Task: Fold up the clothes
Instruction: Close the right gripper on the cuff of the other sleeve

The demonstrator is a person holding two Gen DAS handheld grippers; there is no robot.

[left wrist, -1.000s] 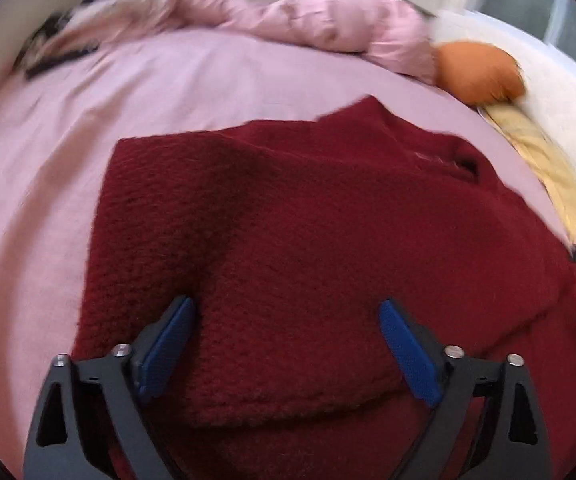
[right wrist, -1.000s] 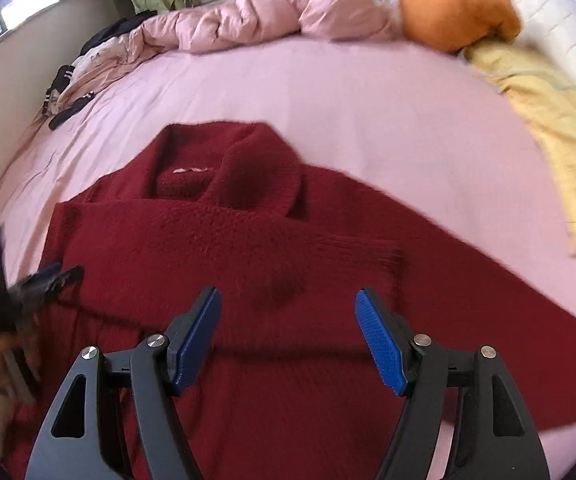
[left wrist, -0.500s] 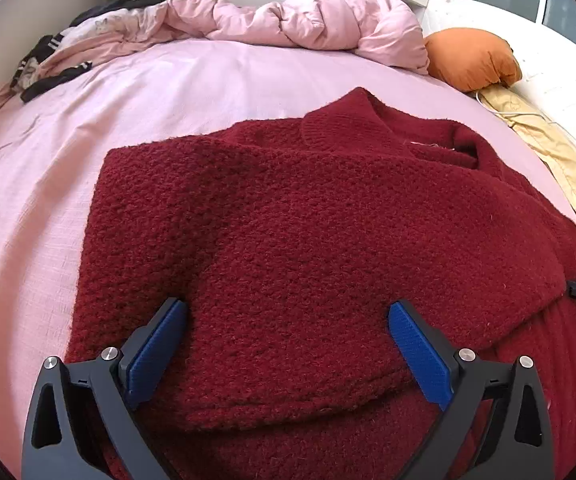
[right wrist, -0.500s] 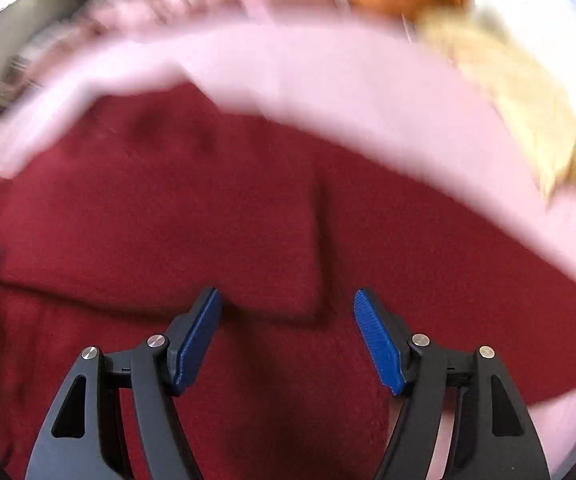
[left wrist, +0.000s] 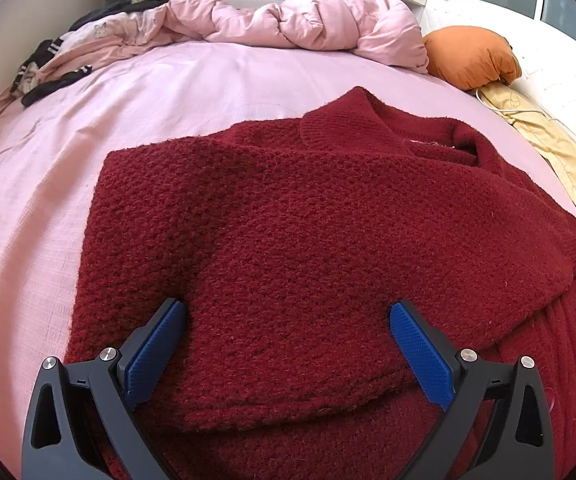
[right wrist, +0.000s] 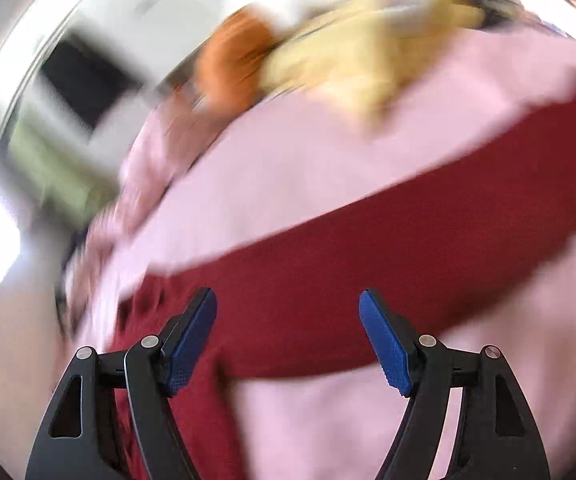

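Red sweater is half folded, left gripper held wide and empty; the outstretched sleeve must be pinched next.

free: pink sheet left | blocked: duvet, orange pillow

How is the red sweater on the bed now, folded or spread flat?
Partly folded. On the red knit sweater, one sleeve lies doubled across the front, its cuff edge visible; the other sleeve is stretched out on the pink bed sheet.
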